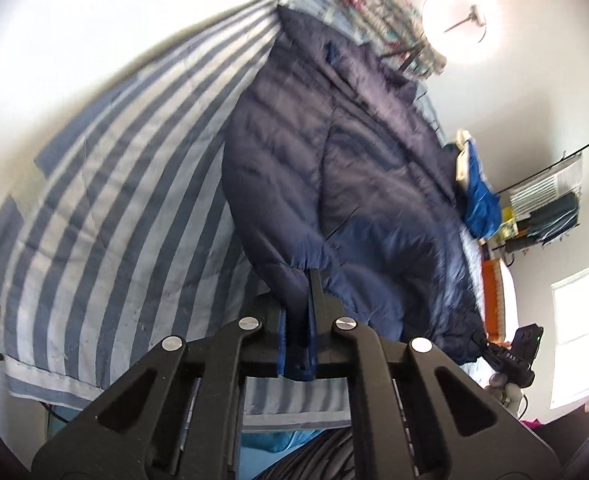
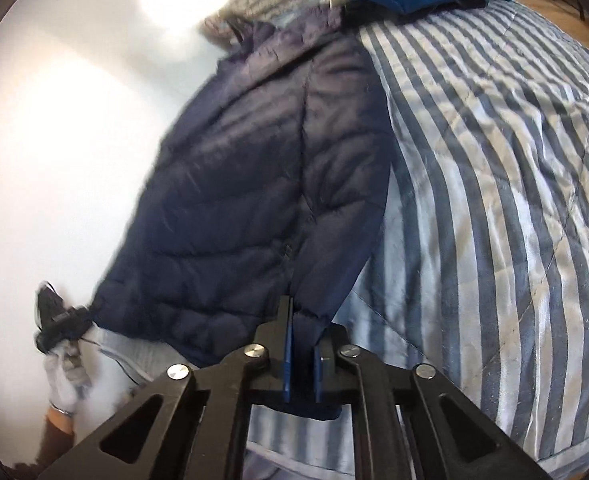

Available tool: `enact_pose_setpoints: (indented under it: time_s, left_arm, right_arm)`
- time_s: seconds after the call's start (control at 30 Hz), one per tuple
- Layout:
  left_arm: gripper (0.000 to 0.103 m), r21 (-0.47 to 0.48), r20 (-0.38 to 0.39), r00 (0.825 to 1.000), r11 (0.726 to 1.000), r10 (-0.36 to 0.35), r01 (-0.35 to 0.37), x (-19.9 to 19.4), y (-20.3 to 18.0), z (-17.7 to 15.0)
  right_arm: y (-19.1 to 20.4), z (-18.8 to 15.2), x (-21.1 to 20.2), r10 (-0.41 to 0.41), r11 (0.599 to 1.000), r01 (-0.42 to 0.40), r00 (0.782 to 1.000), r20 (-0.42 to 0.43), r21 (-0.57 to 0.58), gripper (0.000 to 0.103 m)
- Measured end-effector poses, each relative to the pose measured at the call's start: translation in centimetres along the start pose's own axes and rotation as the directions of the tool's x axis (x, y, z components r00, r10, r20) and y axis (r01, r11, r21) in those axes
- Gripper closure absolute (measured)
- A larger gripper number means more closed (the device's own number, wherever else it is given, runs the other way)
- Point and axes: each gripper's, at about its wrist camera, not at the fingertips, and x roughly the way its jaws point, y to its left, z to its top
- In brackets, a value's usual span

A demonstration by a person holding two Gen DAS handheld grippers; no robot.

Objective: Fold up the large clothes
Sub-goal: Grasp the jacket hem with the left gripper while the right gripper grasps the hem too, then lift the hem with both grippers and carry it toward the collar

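Lettering "DAS" on right gripper (image 1: 512,358) near jacket (image 1: 334,184)

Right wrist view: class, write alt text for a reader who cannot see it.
The right claw is shut on the hem of a navy puffer jacket lying on a blue-and-white striped quilt. At far left, the left claw grips the jacket's other hem corner.

The right tool (image 2: 303,344) pinches the navy puffer jacket's (image 2: 254,184) hem above the striped quilt (image 2: 494,200).
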Motion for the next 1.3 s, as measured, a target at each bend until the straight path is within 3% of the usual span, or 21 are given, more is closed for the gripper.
enact_pose_setpoints:
  time_s: [0.37,0.73,1.03,1.3]
  left_arm:
    - [0.099,0.059,0.161,0.984,0.996,-0.077,0.068,-5.1,-5.0,6.4]
    - [0.1,0.143,0.289,0.953,0.988,-0.091,0.051,-7.6,-11.9,15.1]
    - [0.1,0.165,0.352,0.933,0.986,-0.073,0.015,-4.9,-16.4,22.7]
    - [0.1,0.154,0.368,0.93,0.986,0.004,-0.065,1.4,-17.5,29.4]
  right_arm:
    - [6.4,5.7,-6.0,0.022,0.994,-0.003,0.983,0.18,-0.105,0.102]
    - [11.3,14.5,-9.1,0.006,0.981,0.053,0.953,0.303,-0.188,0.102]
    - [12.9,22.0,-7.4,-0.033,0.975,0.108,0.933,0.359,-0.192,0.102]
    - [13.2,29.5,-2.3,-0.111,0.964,0.192,0.92,0.375,-0.184,0.102]
